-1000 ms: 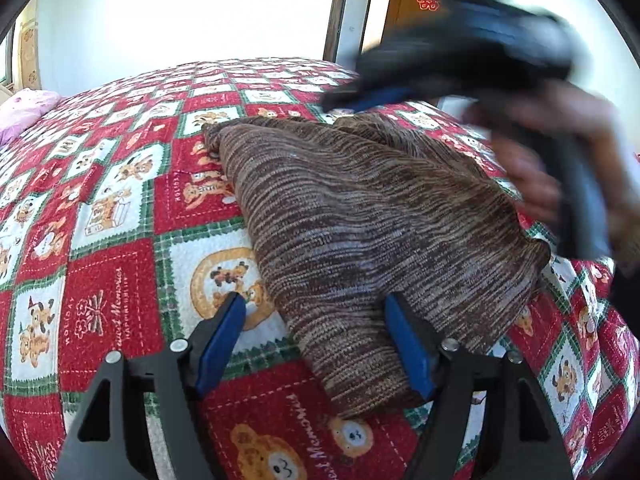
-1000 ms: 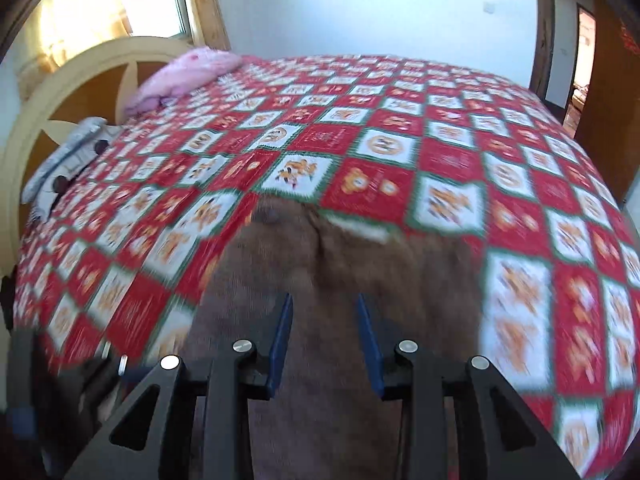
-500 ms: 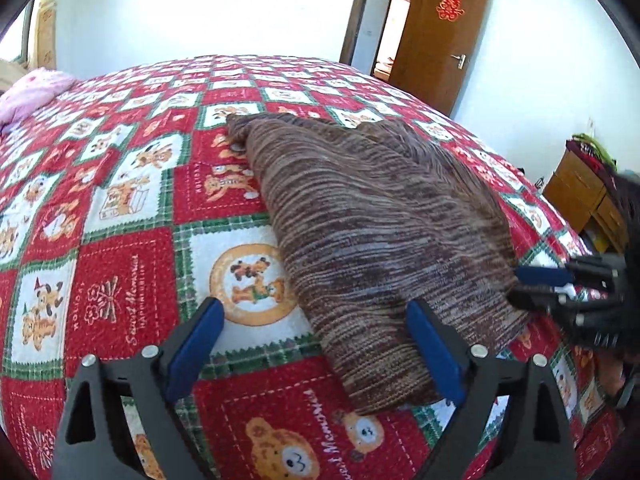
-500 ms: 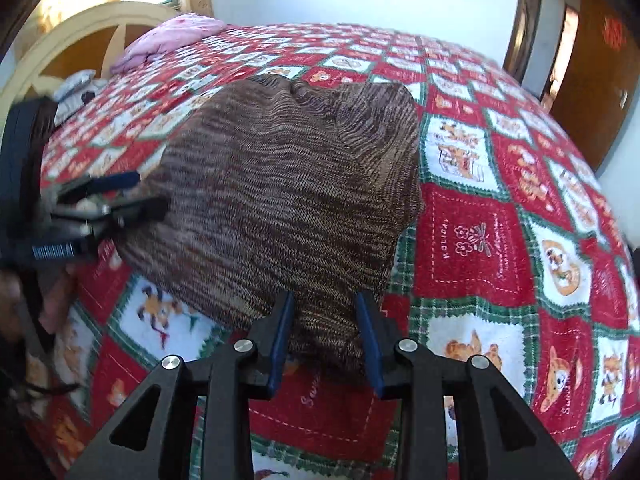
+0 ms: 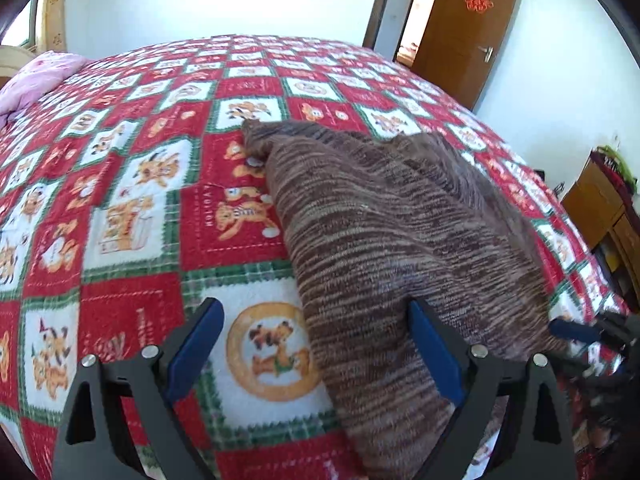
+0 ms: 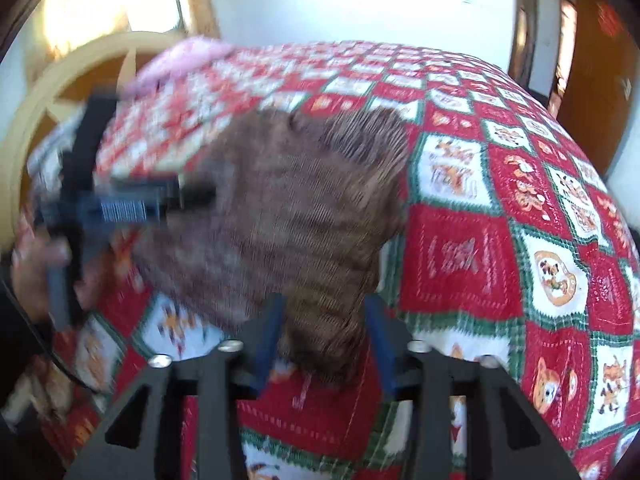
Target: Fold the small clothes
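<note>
A brown striped knitted garment (image 5: 392, 240) lies folded on the red, white and green bear-print bedspread (image 5: 132, 184). My left gripper (image 5: 316, 344) is open wide, its blue pads straddling the garment's near left edge. My right gripper (image 6: 326, 340) is open, with the garment's near corner (image 6: 320, 320) between its blue pads. The right gripper also shows in the left wrist view (image 5: 576, 332) at the garment's right corner. The left gripper shows blurred in the right wrist view (image 6: 132, 204) at the garment's left side.
A pink pillow (image 5: 36, 76) lies at the bed's far left by a wooden headboard (image 6: 52, 92). A brown door (image 5: 464, 28) stands open at the back right. A wooden cabinet (image 5: 604, 208) stands beside the bed on the right.
My right gripper swung down from above the garment to its near right corner and now has that corner between its pads. My left gripper stayed open and moved slightly closer to the left edge.
</note>
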### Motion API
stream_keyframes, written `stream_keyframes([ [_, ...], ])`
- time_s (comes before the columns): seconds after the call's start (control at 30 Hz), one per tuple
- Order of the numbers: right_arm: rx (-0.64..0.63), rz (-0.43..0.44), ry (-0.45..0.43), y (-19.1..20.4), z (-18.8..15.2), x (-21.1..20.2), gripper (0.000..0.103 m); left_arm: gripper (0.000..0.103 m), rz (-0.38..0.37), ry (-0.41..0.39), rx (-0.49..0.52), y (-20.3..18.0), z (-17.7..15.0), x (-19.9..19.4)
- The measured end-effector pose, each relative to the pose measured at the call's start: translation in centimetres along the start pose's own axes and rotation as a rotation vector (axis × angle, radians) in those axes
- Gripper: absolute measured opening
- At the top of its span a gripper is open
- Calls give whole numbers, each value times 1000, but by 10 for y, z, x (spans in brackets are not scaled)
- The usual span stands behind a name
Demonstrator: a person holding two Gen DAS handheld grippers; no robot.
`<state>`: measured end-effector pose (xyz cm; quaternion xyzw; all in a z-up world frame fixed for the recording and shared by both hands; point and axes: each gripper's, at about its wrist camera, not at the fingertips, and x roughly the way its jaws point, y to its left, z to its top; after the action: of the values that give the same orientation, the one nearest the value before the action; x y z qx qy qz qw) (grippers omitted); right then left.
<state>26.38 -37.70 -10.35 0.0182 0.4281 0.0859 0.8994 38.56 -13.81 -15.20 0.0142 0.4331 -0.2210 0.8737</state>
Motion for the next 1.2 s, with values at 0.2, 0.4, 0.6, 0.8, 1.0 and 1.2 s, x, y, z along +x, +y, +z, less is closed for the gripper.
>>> stream_keyframes([
  [0.2,98,31,-84,-27,39,2,58,97,-2,-15,0,-1,-5,2],
  [0.4,284,135,-49,-63,73,48,58,100,9,-25,12,-4,-7,3],
  [0.6,386,144,-18,-85,75,91,58,103,-9,-16,11,-3,-6,6],
  [0.8,383,164,-26,-91,85,101,58,103,-21,-10,13,-3,-4,10],
  [1.0,401,204,-16,-96,101,120,54,103,-32,-11,15,-4,-3,11],
  [1.2,327,236,-22,-80,98,120,37,102,-36,-22,23,-6,-4,9],
])
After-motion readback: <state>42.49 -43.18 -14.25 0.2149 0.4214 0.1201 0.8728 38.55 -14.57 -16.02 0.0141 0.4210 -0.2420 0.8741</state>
